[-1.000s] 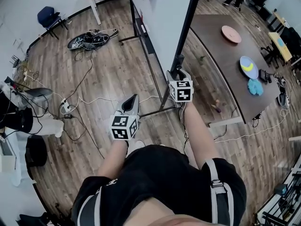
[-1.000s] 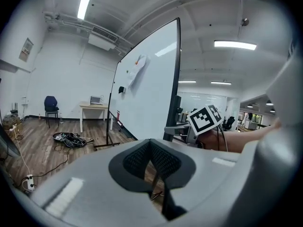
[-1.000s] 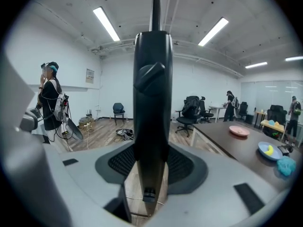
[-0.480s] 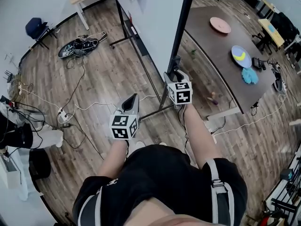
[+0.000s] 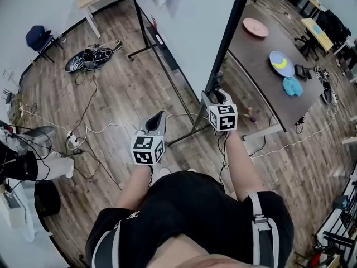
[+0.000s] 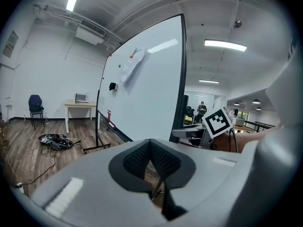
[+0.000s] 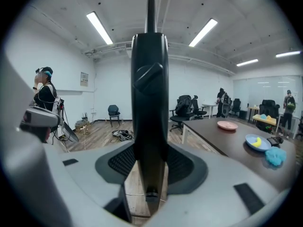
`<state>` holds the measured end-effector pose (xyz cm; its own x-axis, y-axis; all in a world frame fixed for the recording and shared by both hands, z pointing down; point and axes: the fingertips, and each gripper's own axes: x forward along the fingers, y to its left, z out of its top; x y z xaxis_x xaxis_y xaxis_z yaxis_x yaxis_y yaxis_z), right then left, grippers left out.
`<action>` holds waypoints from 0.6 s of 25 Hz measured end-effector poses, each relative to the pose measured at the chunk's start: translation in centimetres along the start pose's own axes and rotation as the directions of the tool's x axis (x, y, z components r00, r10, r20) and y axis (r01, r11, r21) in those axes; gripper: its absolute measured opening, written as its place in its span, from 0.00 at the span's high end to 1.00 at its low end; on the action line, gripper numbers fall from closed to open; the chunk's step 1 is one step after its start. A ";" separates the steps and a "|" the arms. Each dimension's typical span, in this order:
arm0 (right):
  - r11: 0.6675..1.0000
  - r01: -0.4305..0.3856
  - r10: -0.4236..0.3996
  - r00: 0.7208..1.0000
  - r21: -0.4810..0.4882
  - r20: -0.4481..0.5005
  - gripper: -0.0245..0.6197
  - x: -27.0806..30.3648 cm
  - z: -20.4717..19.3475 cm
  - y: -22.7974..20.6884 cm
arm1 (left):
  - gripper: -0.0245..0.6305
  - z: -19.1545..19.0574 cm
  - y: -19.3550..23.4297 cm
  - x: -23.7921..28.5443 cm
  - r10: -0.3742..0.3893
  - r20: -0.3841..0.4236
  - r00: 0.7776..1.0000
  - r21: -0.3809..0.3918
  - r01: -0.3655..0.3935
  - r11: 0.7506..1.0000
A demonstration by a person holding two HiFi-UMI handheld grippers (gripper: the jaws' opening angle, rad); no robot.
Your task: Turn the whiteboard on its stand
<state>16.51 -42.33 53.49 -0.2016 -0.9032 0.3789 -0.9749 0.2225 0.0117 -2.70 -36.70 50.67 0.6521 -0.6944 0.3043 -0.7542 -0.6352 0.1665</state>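
Right gripper [image 5: 215, 89]: jaws clamped on the black edge post [image 7: 149, 126] of the whiteboard [image 5: 189, 21], upright on its stand beside the table [image 5: 262, 99]. Left gripper [image 5: 158, 118]: jaws together, empty. Blue plate [image 5: 274, 58] holds a yellow item [image 5: 284, 63]

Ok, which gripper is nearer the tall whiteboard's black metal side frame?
Right. The right gripper is clamped on the black metal side frame near its lower end. The left gripper hangs apart to the frame's left, jaws together, touching nothing.
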 end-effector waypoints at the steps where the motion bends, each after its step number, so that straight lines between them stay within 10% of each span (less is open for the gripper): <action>1: 1.000 0.002 -0.002 1.000 0.002 0.001 0.66 -0.4 -0.1 -0.3 | 0.95 0.0 0.0 0.1 -0.001 -0.001 1.000 0.000 0.001 1.000; 15: 0.998 0.041 -0.040 0.999 0.041 -0.017 0.66 -6.1 -2.8 -3.0 | 0.95 -0.3 -3.1 0.5 -0.081 -0.013 0.997 0.028 0.082 0.996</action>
<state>20.97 -36.43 53.75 -0.1607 -0.9050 0.3938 -0.9854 0.1702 -0.0110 -0.05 -34.97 50.63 0.7101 -0.6361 0.3018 -0.6960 -0.6989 0.1646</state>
